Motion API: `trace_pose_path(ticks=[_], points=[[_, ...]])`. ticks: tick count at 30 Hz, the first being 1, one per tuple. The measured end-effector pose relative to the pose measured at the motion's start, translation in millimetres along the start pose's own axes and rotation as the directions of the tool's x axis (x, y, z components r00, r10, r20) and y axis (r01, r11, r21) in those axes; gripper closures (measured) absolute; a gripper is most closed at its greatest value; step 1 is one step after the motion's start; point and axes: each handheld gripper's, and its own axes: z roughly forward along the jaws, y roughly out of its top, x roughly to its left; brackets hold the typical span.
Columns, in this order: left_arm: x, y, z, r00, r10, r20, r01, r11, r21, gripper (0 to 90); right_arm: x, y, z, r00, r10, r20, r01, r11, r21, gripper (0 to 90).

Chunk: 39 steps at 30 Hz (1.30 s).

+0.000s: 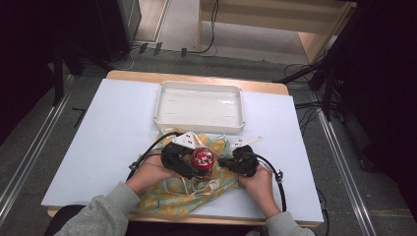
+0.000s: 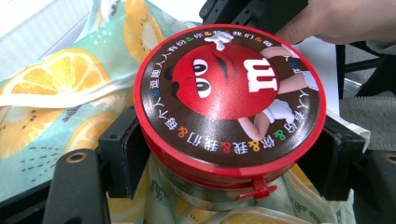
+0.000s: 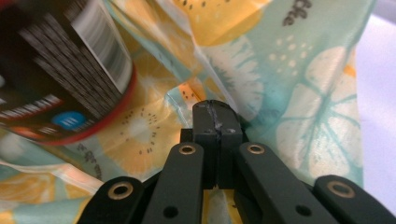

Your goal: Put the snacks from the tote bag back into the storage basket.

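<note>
Left gripper view: we see the candy tin [image 2: 226,100] upright, axis vertical, red lid facing up, standing in the fruit-print bag [image 2: 51,88]. We note the left gripper [image 2: 229,158] fingers [image 2: 122,149] clamp its sides just below the lid. We see the right gripper [image 3: 215,122] fingers pressed together, pinching bag fabric just beside the tin on the surface [image 1: 113,132].

the person wears grey sleeves [image 1: 105,209]. the left gripper [image 1: 184,162] and right gripper [image 1: 231,162] are black, each topped by a pale three-cornered plate [image 1: 186,139] and trailing a black cable [image 1: 280,182]. in the right gripper view the black linkage arms [image 3: 261,182] carry brass-ringed holes, and the square pads [image 3: 205,122] look scuffed.
</note>
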Motion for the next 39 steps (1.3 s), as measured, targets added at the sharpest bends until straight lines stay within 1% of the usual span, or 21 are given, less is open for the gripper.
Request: trace_pose_path(ticks=[2, 4, 5, 7, 9, 12, 13, 14, 15, 16, 17, 19, 26, 27, 28, 30, 32, 34, 37, 38, 39], points=[[0.0, 0.8, -2.5, 1.0, -0.002, 0.002, 0.002, 1.0, 0.001, 26.0, 0.0, -0.3, 0.1, 1.0, 0.008, 0.0, -0.008, 1.0, 0.001, 90.0], [0.1, 1.1, -3.3, 1.0, -0.001, 0.004, 0.001, 1.0, -0.001, 26.0, 0.1, -0.7, 0.3, 1.0, 0.004, 0.002, -0.004, 1.0, -0.003, 90.0], [-0.2, 2.6, -7.2, 1.0, -0.005, 0.0, 0.005, 0.9999, -0.009, 26.0, 0.1, -1.3, 0.3, 0.9999, 0.013, 0.0, -0.013, 1.0, -0.005, 90.0], [0.7, 3.9, -10.3, 0.9999, -0.01, 0.004, 0.01, 0.9998, -0.016, 26.0, 0.4, -1.6, 0.4, 0.9999, 0.009, 0.005, -0.009, 1.0, -0.007, 90.0], [0.3, 5.2, -12.9, 0.9999, -0.014, 0.005, 0.014, 0.9998, -0.013, 26.0, 1.0, -1.7, 0.7, 0.9999, 0.008, 0.008, -0.008, 1.0, -0.008, 90.0], [0.6, 6.0, -17.5, 0.9999, -0.009, 0.007, 0.009, 0.9998, -0.017, 26.0, 0.5, -1.8, 0.6, 0.9999, 0.009, 0.005, -0.009, 1.0, -0.008, 90.0], [0.5, 5.8, -21.7, 1.0, -0.008, 0.002, 0.008, 0.9995, -0.03, 26.0, 1.2, -1.7, 0.8, 0.9999, 0.004, 0.011, -0.003, 1.0, -0.008, 90.0], [0.5, 5.8, -21.7, 1.0, -0.008, 0.002, 0.008, 0.9995, -0.03, 26.0, 1.2, -1.7, 0.8, 0.9999, 0.004, 0.011, -0.003, 1.0, -0.008, 90.0], [2.0, 5.8, -30.9, 0.9998, -0.015, -0.01, 0.014, 0.9988, -0.046, 26.0, 1.1, -1.8, 0.8, 0.9999, 0.009, 0.01, -0.009, 1.0, -0.009, 90.0], [2.0, 5.8, -30.9, 0.9998, -0.015, -0.01, 0.014, 0.9988, -0.046, 26.0, 1.1, -1.8, 0.8, 0.9999, 0.009, 0.01, -0.009, 1.0, -0.009, 90.0], [6.3, 4.6, -41.6, 0.9992, -0.032, -0.024, 0.031, 0.9968, -0.074, 26.0, 0.8, -1.7, 0.8, 0.9999, 0.011, 0.009, -0.011, 1.0, -0.007, 90.0], [9.4, 4.3, -47.5, 0.9986, -0.043, -0.029, 0.041, 0.9957, -0.084, 26.1, 0.9, -1.5, 0.8, 0.9999, 0.011, 0.01, -0.011, 1.0, -0.006, 90.0], [13.2, 8.3, -56.3, 0.9978, -0.052, -0.041, 0.049, 0.9965, -0.068, 26.1, -0.7, -1.8, 0.6, 0.9999, 0.016, -0.002, -0.016, 1.0, -0.007, 90.0], [14.3, 11.4, -60.1, 0.9969, -0.068, -0.038, 0.066, 0.9952, -0.072, 26.0, -0.7, -1.9, 0.6, 0.9999, 0.012, -0.002, -0.012, 1.0, -0.008, 90.0], [14.6, 13.0, -62.2, 0.9966, -0.073, -0.038, 0.07, 0.9948, -0.074, 26.0, -0.7, -2.0, 0.7, 1.0, 0.008, -0.001, -0.008, 1.0, -0.01, 90.0], [14.5, 16.2, -65.9, 0.9967, -0.066, -0.047, 0.062, 0.9954, -0.073, 26.0, -0.9, -2.1, 0.6, 0.9999, 0.012, -0.002, -0.012, 1.0, -0.01, 90.0], [14.9, 21.1, -71.3, 0.996, -0.069, -0.058, 0.065, 0.9957, -0.067, 26.0, -0.8, -2.1, 0.7, 1.0, 0.007, -0.002, -0.007, 1.0, -0.012, 90.0], [15.0, 23.5, -73.4, 0.996, -0.069, -0.057, 0.065, 0.9957, -0.066, 26.0, -0.7, -2.1, 0.6, 1.0, 0.006, -0.002, -0.006, 1.0, -0.011, 90.0], [15.5, 32.6, -82.6, 0.9953, -0.068, -0.069, 0.064, 0.9964, -0.055, 26.0, -1.4, -2.2, 0.7, 0.9999, 0.015, -0.006, -0.015, 1.0, -0.012, 90.0], [15.5, 32.6, -82.6, 0.9953, -0.068, -0.069, 0.064, 0.9964, -0.055, 26.1, -1.4, -2.2, 0.7, 0.9999, 0.015, -0.006, -0.015, 1.0, -0.012, 90.0], [15.9, 36.4, -87.2, 0.9945, -0.072, -0.076, 0.068, 0.9963, -0.052, 26.0, -1.6, -2.4, 0.5, 0.9998, 0.02, -0.01, -0.02, 1.0, -0.013, 90.0]])
